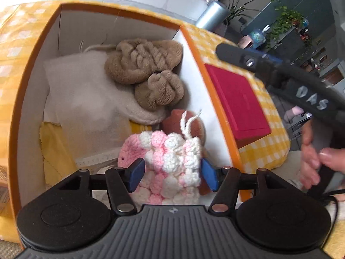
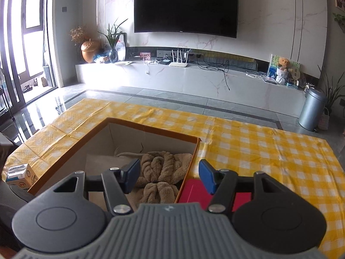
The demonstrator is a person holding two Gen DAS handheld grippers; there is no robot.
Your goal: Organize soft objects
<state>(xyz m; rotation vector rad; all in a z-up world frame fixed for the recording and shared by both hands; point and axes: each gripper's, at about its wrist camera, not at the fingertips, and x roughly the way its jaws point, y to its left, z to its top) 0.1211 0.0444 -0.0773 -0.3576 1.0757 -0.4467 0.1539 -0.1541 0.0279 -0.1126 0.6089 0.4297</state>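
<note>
An orange cardboard box (image 1: 23, 90) with white inner walls stands on the yellow checked table. Inside lie a brown plush toy (image 1: 146, 73), a beige cloth pouch (image 1: 86, 99), a yellow cloth (image 1: 54, 151) and a brown round item (image 1: 192, 125). My left gripper (image 1: 172, 176) is over the box, its blue pads on both sides of a pink and white crocheted piece (image 1: 170, 159). My right gripper (image 2: 169, 176) is open and empty above the box's right wall (image 2: 189, 168); the plush toy (image 2: 159, 172) shows below it.
A red flat case (image 1: 237, 101) lies on the table right of the box, also in the right wrist view (image 2: 192, 192). A small carton (image 2: 20, 176) stands left of the box. The other gripper's black body (image 1: 280, 73) and a hand (image 1: 312, 157) are at the right.
</note>
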